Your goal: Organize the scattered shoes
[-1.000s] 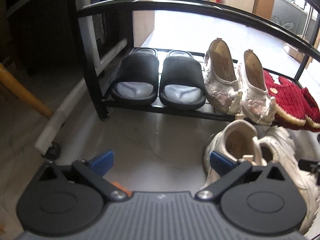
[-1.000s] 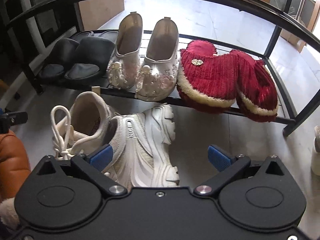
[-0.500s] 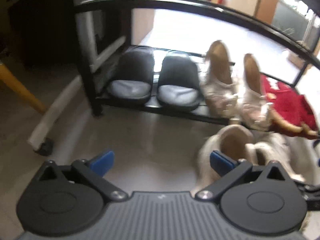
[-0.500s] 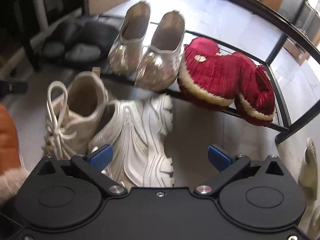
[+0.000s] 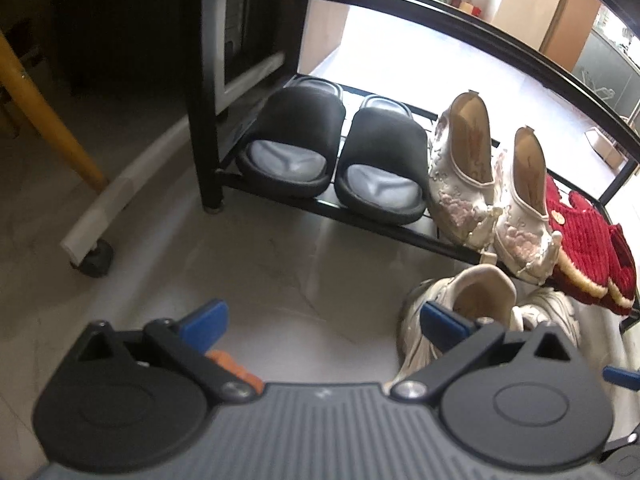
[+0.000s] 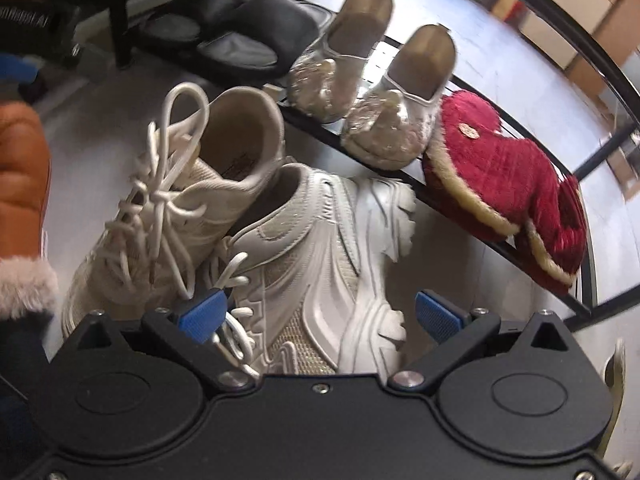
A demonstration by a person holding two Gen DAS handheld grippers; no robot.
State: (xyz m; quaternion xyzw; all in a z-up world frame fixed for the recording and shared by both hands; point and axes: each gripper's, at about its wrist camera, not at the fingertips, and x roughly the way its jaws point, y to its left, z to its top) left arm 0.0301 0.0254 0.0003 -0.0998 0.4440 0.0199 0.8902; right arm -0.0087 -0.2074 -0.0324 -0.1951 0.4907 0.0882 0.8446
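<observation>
Faintly, raised "NIC" lettering on white sneaker [image 6: 320,248], rest unreadable.

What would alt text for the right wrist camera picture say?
An open right gripper hovers over two white sneakers on the floor, in front of a low black shoe rack holding black slides, beaded flats and red slippers.

Showing raised letters along the collar of the tipped white sneaker [image 6: 320,248], too blurred for reading.
</observation>
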